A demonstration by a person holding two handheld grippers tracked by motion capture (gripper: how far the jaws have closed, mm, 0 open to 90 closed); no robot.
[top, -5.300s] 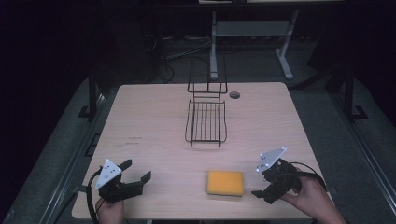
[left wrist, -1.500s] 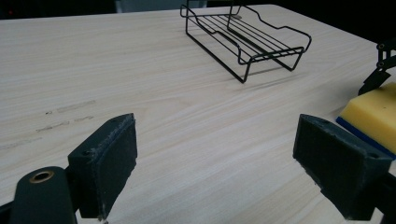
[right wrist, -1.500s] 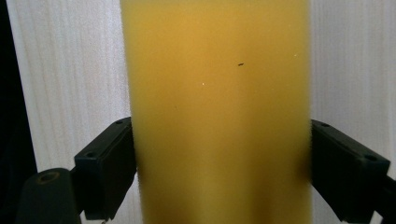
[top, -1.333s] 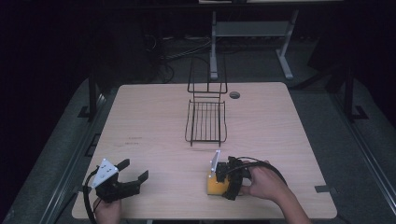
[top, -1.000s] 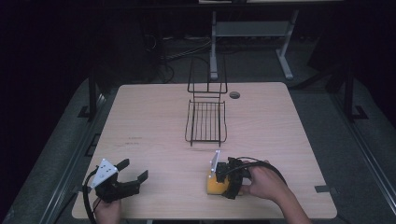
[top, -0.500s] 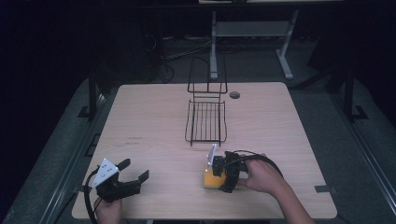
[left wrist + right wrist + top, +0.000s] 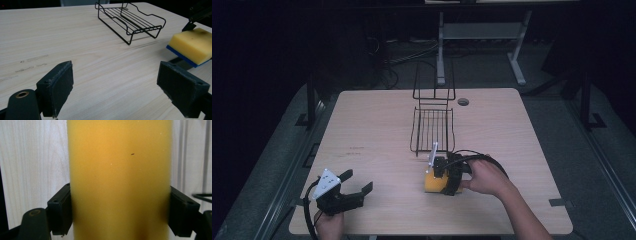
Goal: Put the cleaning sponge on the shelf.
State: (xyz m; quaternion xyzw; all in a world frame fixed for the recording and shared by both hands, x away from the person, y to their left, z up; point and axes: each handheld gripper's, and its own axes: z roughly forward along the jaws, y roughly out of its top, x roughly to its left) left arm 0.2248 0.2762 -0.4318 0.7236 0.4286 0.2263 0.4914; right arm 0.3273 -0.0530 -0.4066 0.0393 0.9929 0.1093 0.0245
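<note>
High view: nearest the person, the left claw (image 7: 354, 190) rests gaping and empty near the tabletop's (image 7: 372, 125) front edge, well left of the sponge (image 7: 434, 182). The right claw (image 7: 447, 175) has its jaws pressed against the sponge's two sides, just in front of the wire rack (image 7: 432, 127). The soft foam could likely squash and slip or twist loose if lifted fast. The rack's near rim may catch the sponge if it is carried low. Beyond the rack, open tabletop runs to the far edge, with bare room on both flanks.
</note>
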